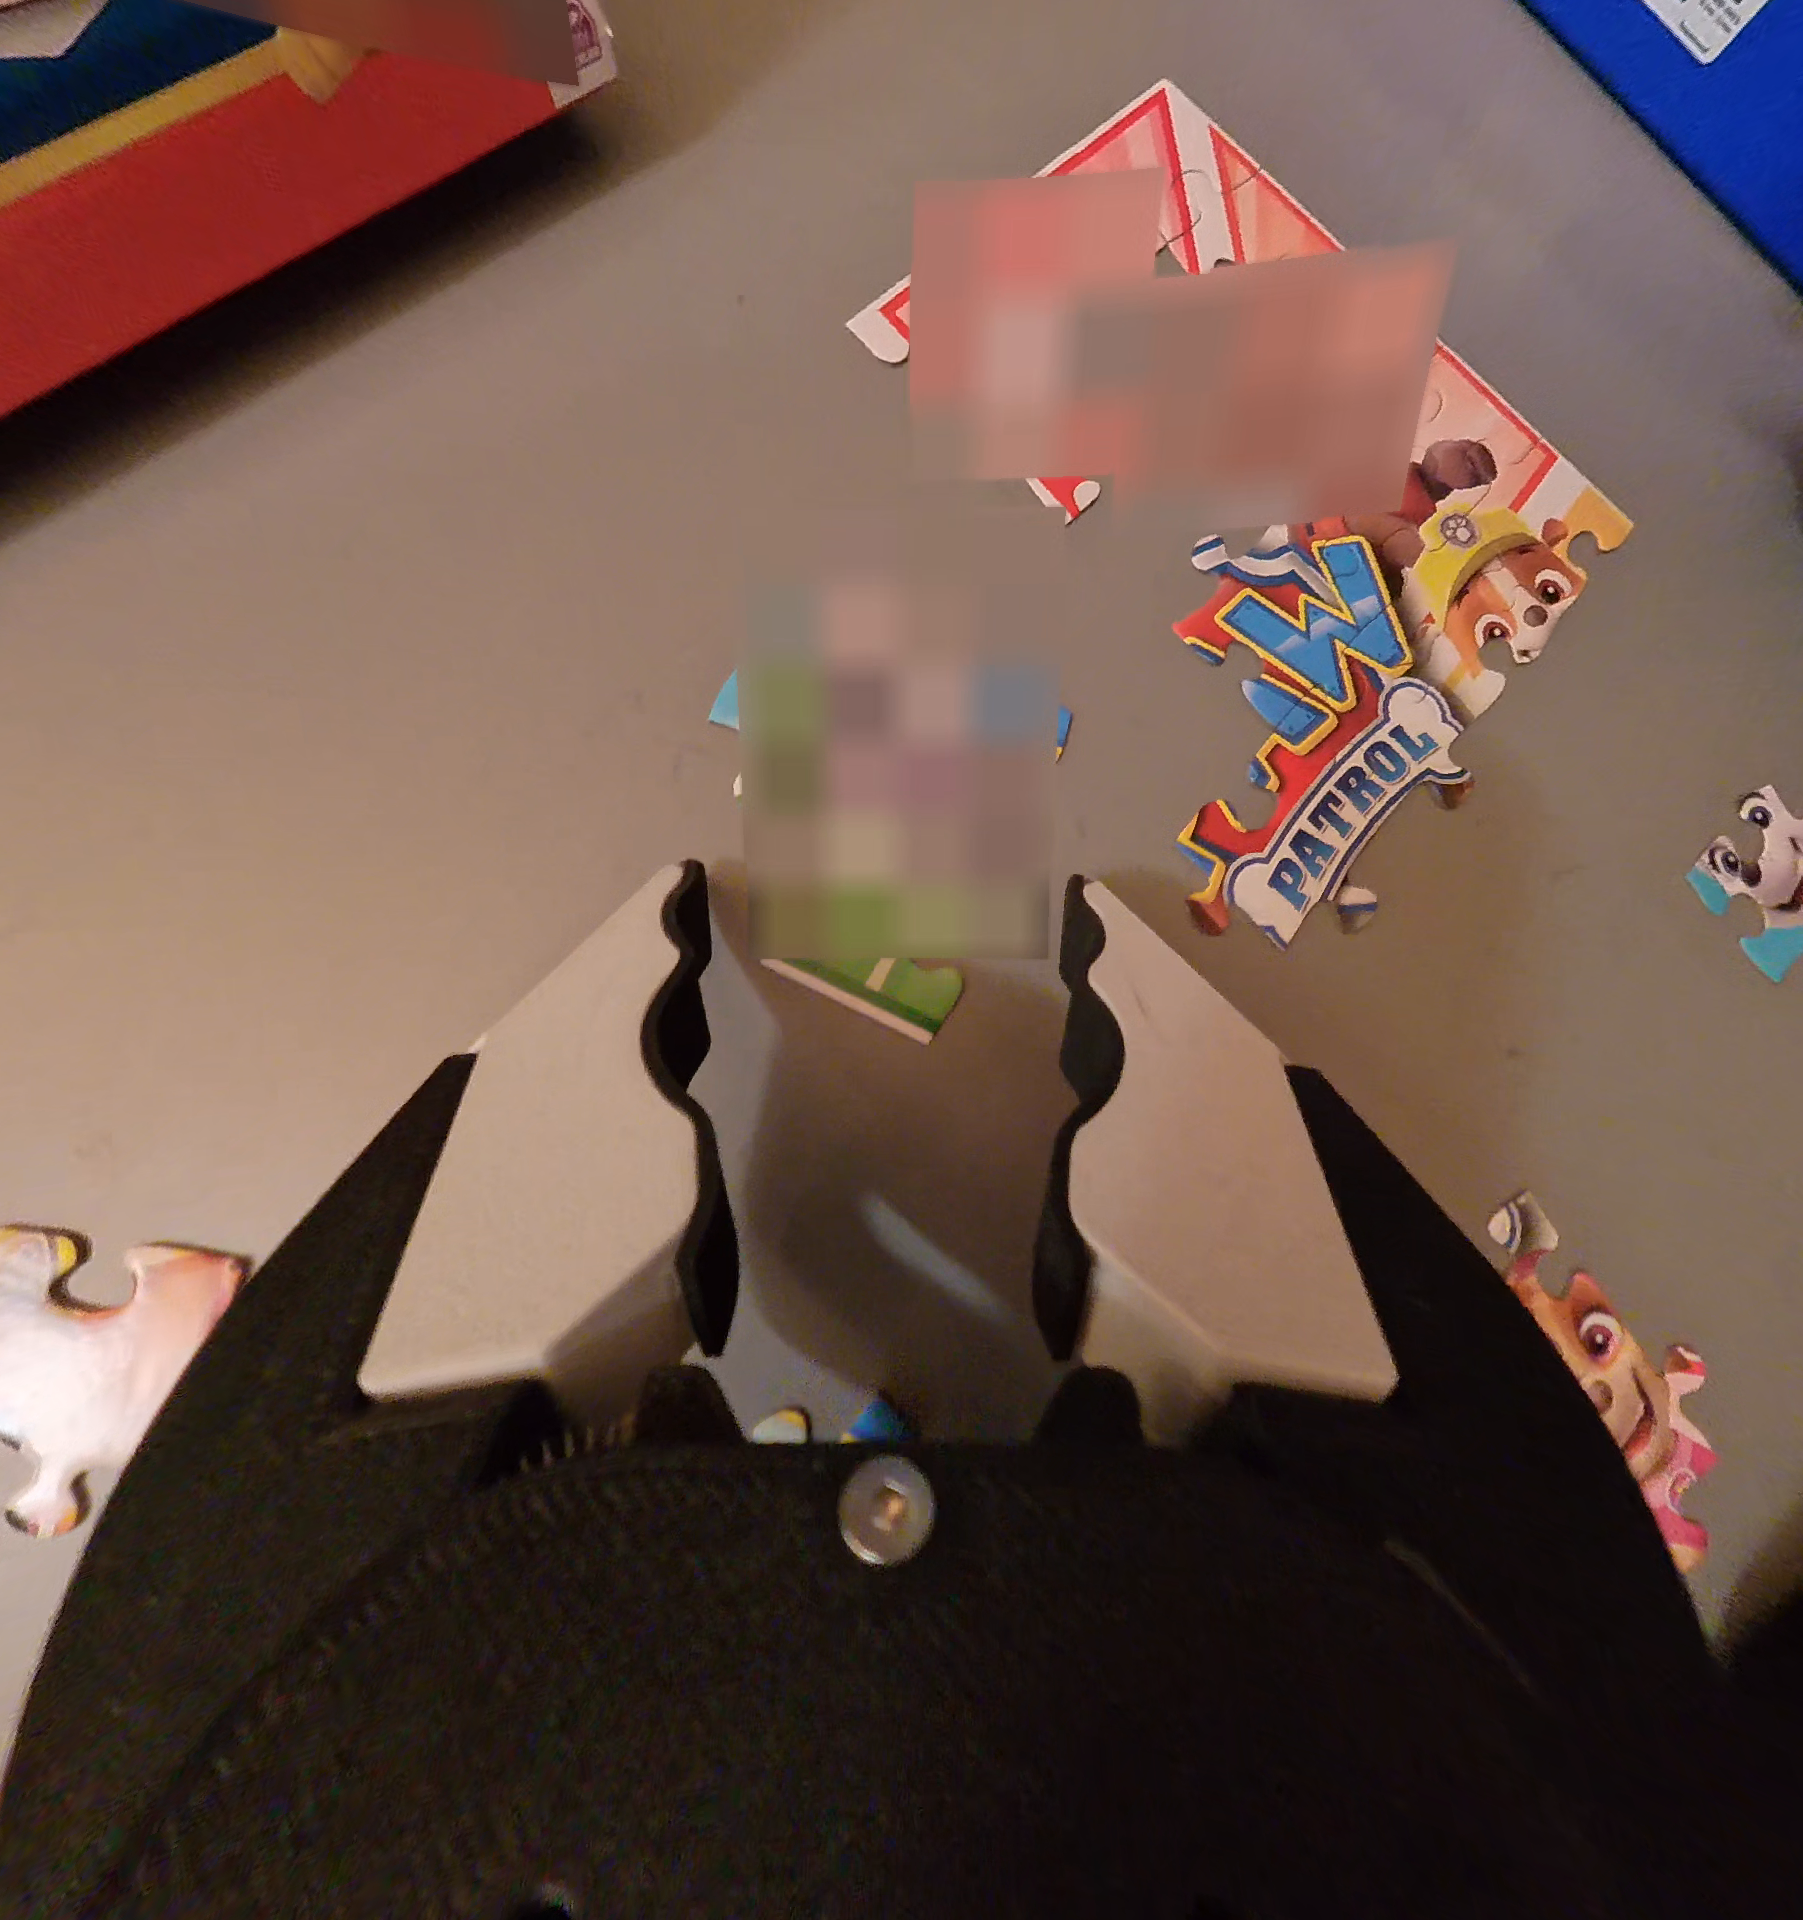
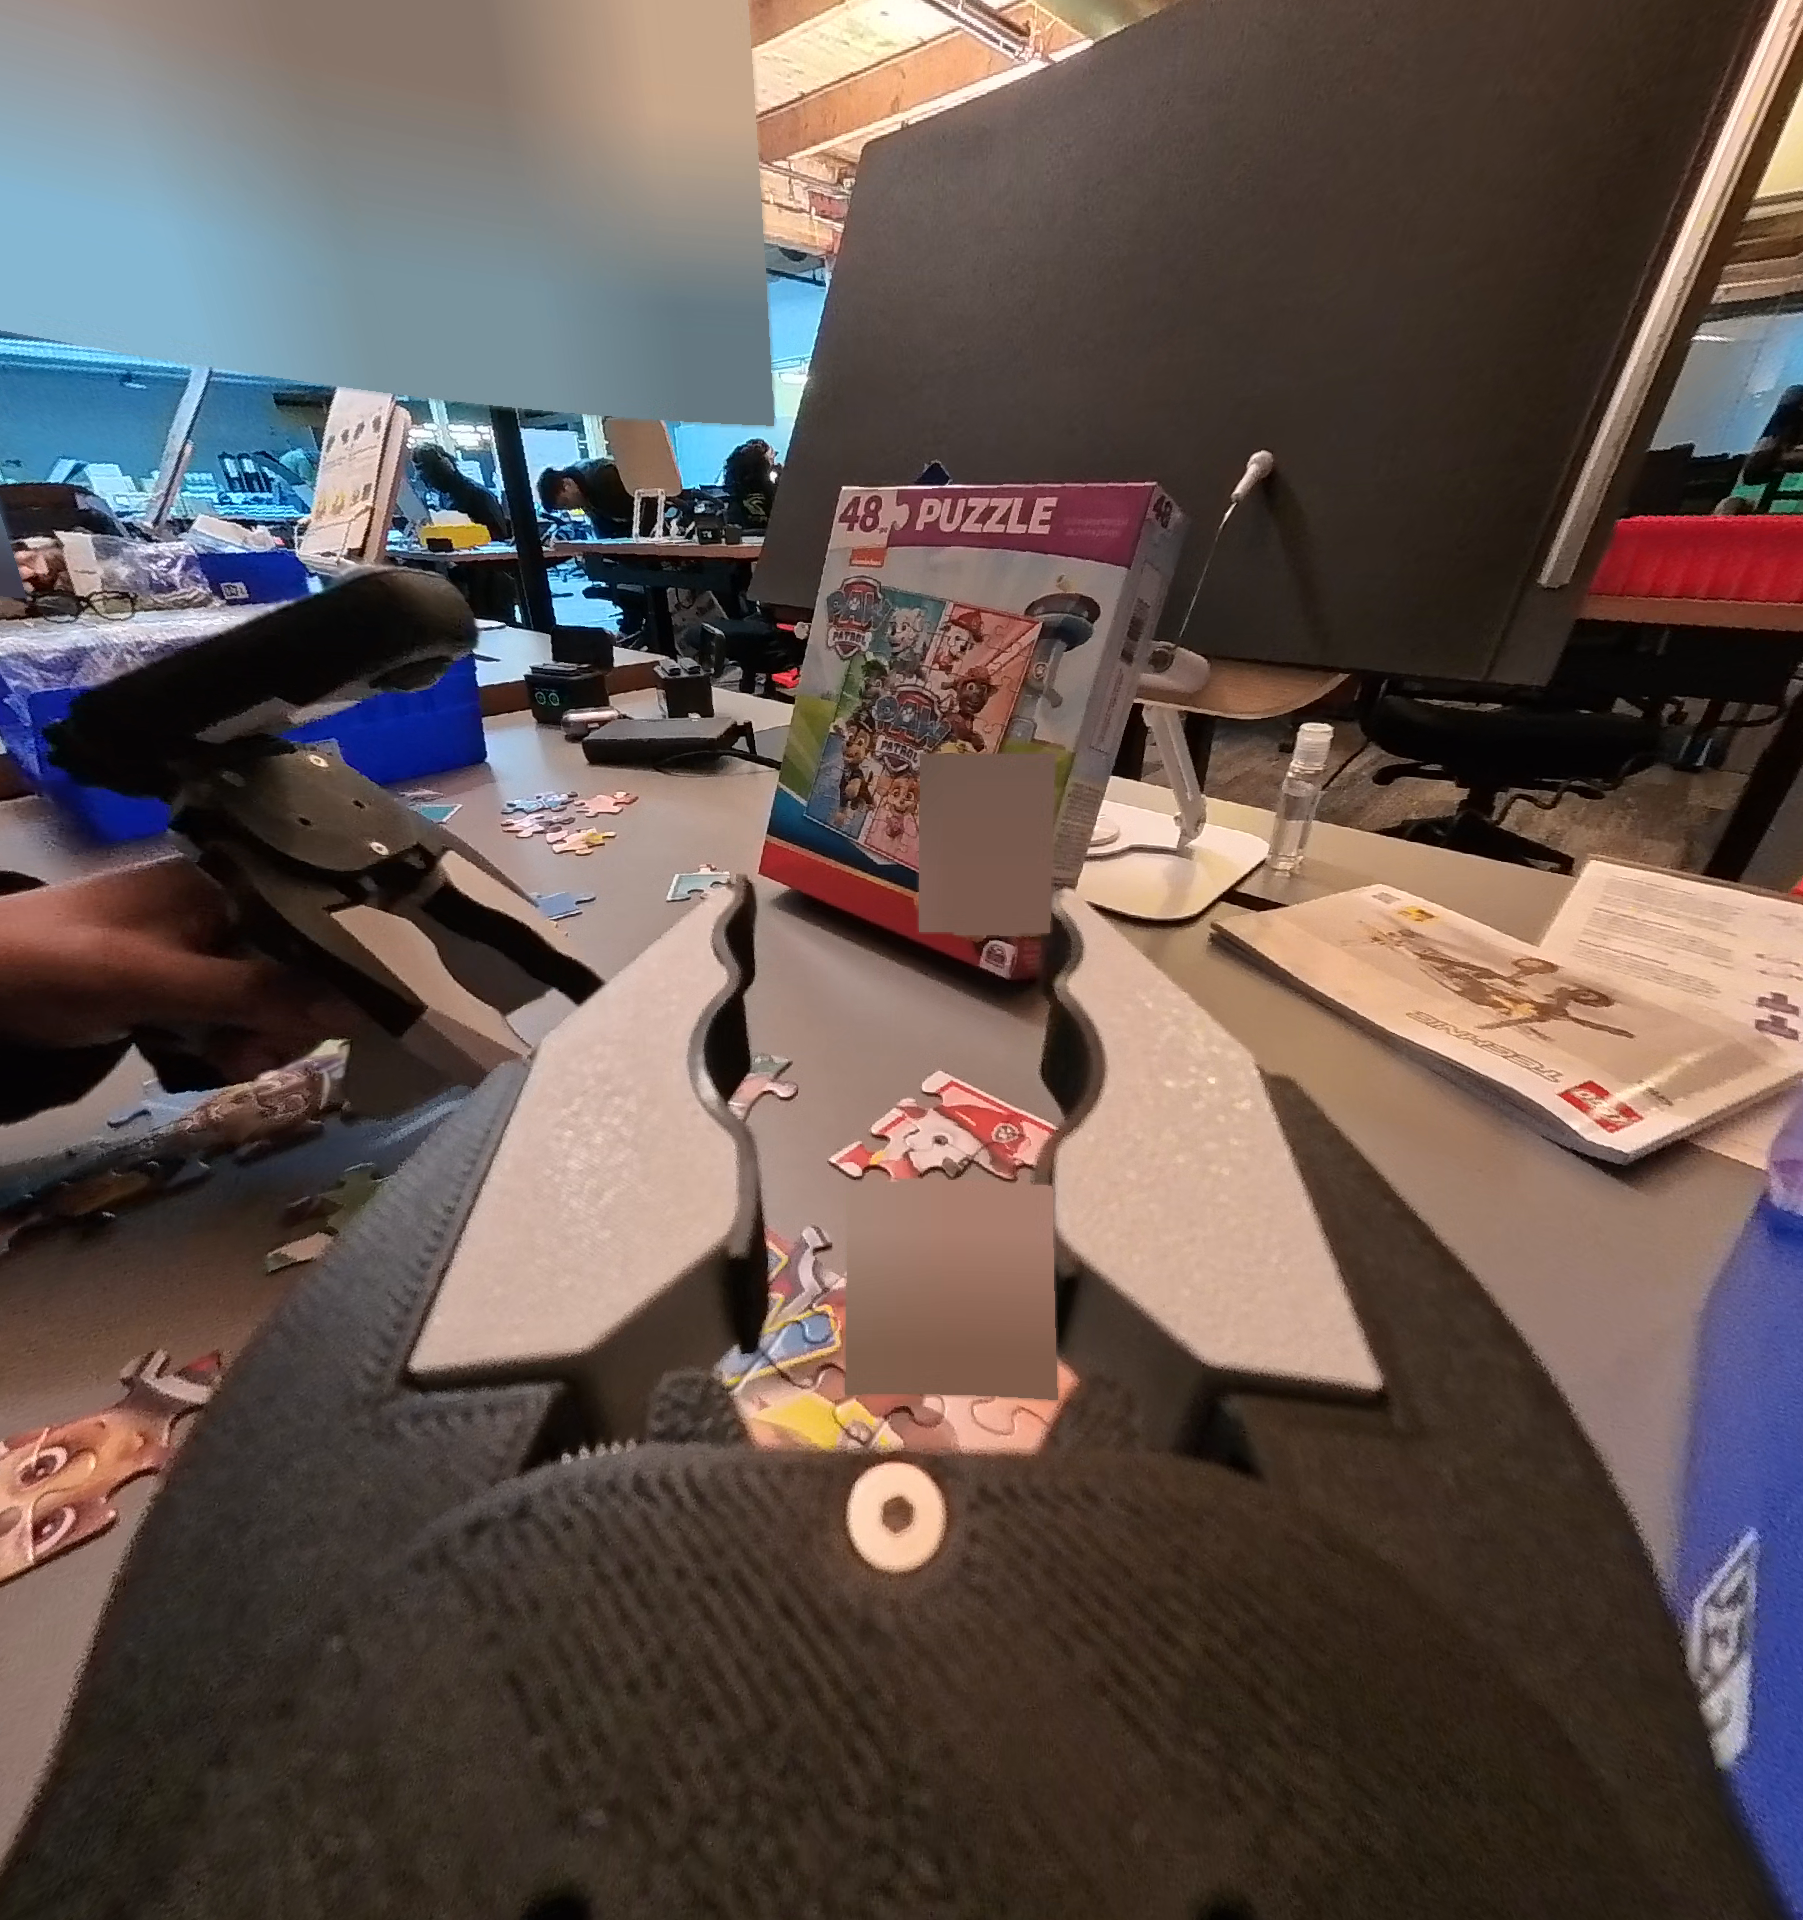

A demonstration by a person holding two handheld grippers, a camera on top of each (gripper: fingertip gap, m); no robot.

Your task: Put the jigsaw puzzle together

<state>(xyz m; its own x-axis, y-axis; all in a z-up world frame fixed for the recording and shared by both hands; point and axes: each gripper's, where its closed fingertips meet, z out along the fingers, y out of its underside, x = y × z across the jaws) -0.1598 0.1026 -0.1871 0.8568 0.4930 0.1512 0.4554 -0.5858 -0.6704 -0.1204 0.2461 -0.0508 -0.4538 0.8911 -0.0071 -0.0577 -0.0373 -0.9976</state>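
The left gripper (image 1: pixel 884 894) hangs wide open and bare over a green-edged cardboard puzzle piece (image 1: pixel 881 995) lying flat on the grey table (image 1: pixel 357 779), between its fingertips, untouched. The right gripper (image 2: pixel 902 925), also open, holds nothing.

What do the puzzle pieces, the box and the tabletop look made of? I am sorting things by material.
Puzzle pieces: printed cardboard with a slight gloss; a pale cut edge shows on the green piece.
Box: printed card, folded at sharp corners.
Tabletop: smooth, matt grey, probably laminate, though the look leaves it open.
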